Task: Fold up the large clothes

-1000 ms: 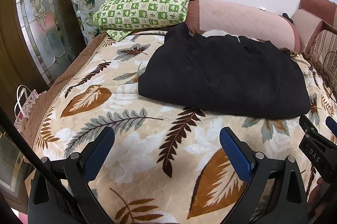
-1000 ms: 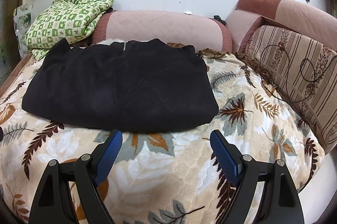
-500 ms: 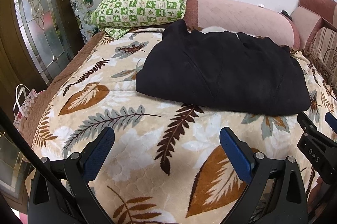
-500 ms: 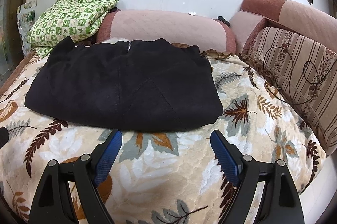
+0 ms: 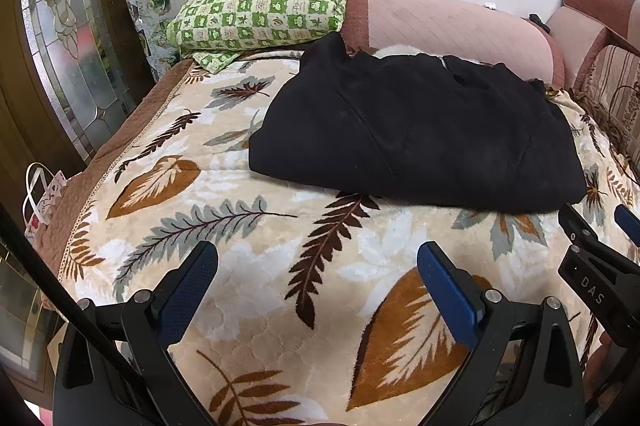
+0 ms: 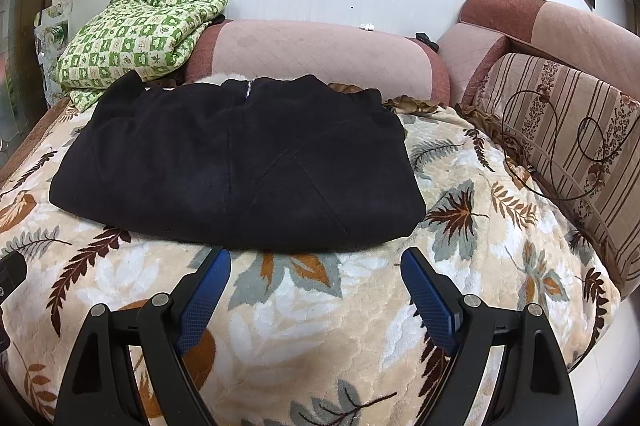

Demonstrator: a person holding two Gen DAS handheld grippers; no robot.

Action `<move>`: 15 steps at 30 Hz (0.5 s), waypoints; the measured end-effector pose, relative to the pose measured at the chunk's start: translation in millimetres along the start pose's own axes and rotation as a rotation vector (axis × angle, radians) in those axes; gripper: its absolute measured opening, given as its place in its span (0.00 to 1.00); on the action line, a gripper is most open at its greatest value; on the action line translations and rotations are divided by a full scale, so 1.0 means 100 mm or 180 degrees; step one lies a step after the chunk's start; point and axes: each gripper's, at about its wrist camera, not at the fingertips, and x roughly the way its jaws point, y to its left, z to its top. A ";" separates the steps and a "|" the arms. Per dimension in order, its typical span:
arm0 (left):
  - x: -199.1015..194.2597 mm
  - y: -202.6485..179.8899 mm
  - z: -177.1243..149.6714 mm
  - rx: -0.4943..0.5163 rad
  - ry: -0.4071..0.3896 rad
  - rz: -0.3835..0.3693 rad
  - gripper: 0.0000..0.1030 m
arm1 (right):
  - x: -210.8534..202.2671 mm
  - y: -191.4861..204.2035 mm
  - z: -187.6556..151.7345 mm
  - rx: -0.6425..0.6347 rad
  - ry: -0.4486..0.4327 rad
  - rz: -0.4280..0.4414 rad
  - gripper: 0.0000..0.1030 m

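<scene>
Leaf-patterned blanket (image 5: 256, 266) covers the bed we work over, with a pink bolster (image 6: 320, 53) along the white wall and a green checked quilt (image 5: 260, 5) heaped at the far left corner; a striped cushion (image 6: 568, 129) lines the right side. We see the black garment (image 6: 240, 169) lying folded into a compact block on the blanket's far half, its zipper end touching the bolster; our left gripper (image 5: 318, 268) hovers with its jaws spread wide and nothing between them, well short of the garment, and our right gripper (image 6: 316, 272) is likewise wide apart and empty, its blue pads (image 6: 208, 286) just beside the garment's near edge.
</scene>
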 end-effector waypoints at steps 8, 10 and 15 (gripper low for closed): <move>0.01 -0.03 -0.01 0.0016 0.0017 -0.0014 0.97 | 0.00 0.00 0.01 -0.0006 0.0006 0.0014 0.87; 0.01 -0.03 -0.01 0.0018 0.0015 -0.0011 0.97 | 0.01 0.01 0.01 -0.0006 0.0007 0.0018 0.87; 0.01 -0.03 -0.02 0.0012 0.0033 -0.0024 0.97 | 0.01 0.01 0.01 -0.0013 0.0011 0.0023 0.87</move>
